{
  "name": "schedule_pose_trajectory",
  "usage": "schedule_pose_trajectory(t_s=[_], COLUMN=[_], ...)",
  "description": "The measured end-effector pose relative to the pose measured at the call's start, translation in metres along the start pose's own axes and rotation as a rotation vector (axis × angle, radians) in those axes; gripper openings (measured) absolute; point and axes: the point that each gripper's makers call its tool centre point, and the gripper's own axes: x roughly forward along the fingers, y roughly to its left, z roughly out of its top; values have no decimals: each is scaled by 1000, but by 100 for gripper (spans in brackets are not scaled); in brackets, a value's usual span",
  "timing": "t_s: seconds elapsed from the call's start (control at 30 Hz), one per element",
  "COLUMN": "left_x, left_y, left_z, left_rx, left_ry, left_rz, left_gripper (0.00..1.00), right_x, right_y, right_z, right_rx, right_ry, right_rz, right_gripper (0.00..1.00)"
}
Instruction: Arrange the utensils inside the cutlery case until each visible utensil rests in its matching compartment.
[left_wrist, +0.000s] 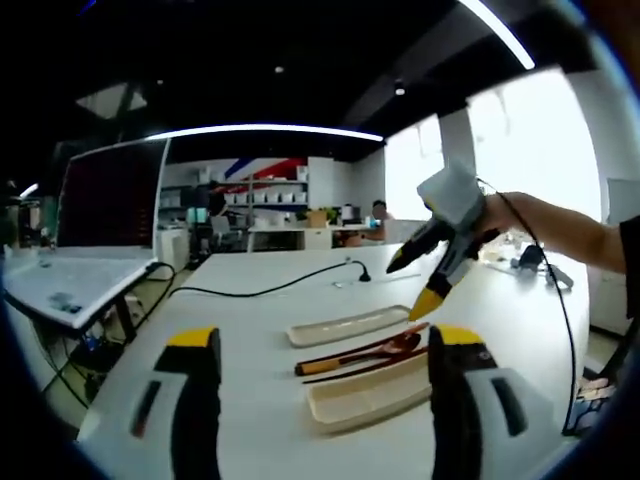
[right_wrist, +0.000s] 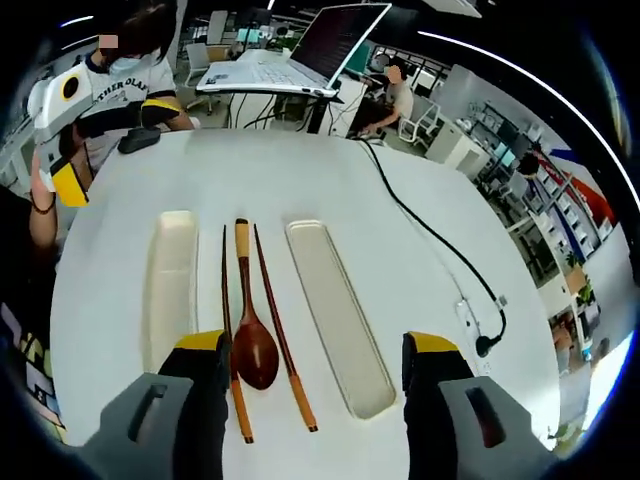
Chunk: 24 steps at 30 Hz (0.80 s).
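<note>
Both tongs are hanging released: left gripper, right gripper. The dark wooden spoon is lying between two brown chopsticks, so I would be pinching its handle only.

Open laptop at table edge; black cable across table.

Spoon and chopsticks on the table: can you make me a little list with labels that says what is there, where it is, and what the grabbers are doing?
spoon: wooden spoon lying flat on the white table, between the two chopsticks
chopsticks: two brown chopsticks, one on each side of the spoon
case halves: cream tray and lid, one on either side of the utensils, nothing in them
cable: black cable beside the lid
laptop: open laptop at the far table edge
left gripper: open, holding nothing
right gripper: open, above the utensils
</note>
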Motion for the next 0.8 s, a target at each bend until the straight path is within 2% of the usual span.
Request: schedule_pose_trajectory(t_s=[0.17, 0.3, 0.43, 0.67, 0.8], left_x=[-3, -6, -8, -9, -10], left_y=[3, 8, 14, 12, 16], left_z=[1, -1, 0, -1, -2], left_rx=[-6, -9, -14, -14, -7], left_ry=[-7, 4, -1, 6, 12], left_rz=[5, 5, 23, 11, 24], left_gripper=[90, 90, 89, 89, 88], right_x=[11, 21, 30, 46, 53], right_y=[0, 2, 3, 16, 16], right_z=[0, -1, -2, -8, -9], right_rx=[-5, -1, -13, -46, -50], right_ry=[27, 29, 55, 85, 105], right_rz=[11, 36, 50, 111, 124], right_gripper=[70, 61, 60, 47, 40])
